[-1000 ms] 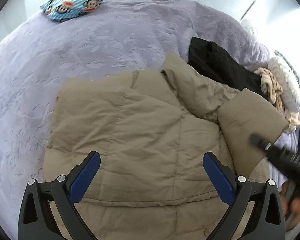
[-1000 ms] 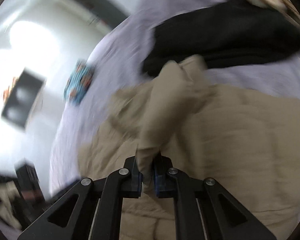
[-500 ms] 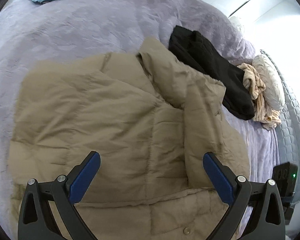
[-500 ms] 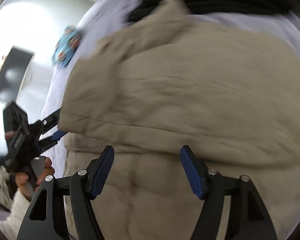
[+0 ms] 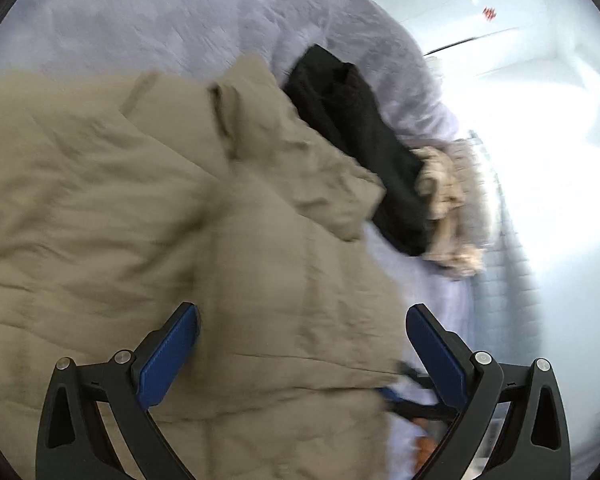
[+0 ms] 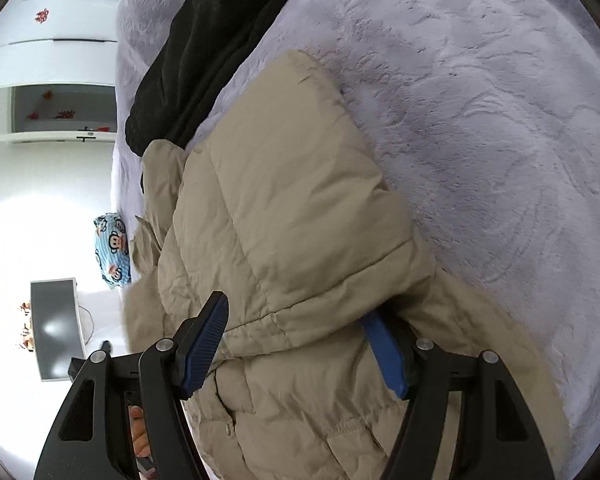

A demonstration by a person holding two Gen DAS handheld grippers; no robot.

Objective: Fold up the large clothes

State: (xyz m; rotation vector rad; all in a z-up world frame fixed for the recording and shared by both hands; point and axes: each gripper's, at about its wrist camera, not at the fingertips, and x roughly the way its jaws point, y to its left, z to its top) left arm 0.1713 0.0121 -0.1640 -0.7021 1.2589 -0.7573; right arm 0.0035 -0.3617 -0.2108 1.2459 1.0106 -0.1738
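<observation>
A tan quilted puffer jacket (image 5: 148, 216) lies spread across a bed covered in a lavender plush blanket (image 6: 500, 128), one sleeve (image 6: 284, 184) folded over its body; the left gripper (image 5: 302, 354) hovers above the jacket with its jaws spread wide and nothing between the blue pads, while the right gripper (image 6: 300, 344) sits low over the sleeve's cuffed end, jaws spread, the puffy fabric bulging up between the pads without being pinched, one pad tucked partly under a fold; those jaws have just been opening; beyond the jacket's collar a black garment (image 5: 364, 148) lies crumpled on the blanket, touching the jacket's upper edge, with a cream knitted garment (image 5: 444, 204) bunched just beside it toward the bed's far edge; a blue striped cushion printed with monkey faces (image 6: 112, 248) rests at another edge of the bed; white cabinets (image 6: 52, 28) line the wall behind; the left wrist view is blurred.
</observation>
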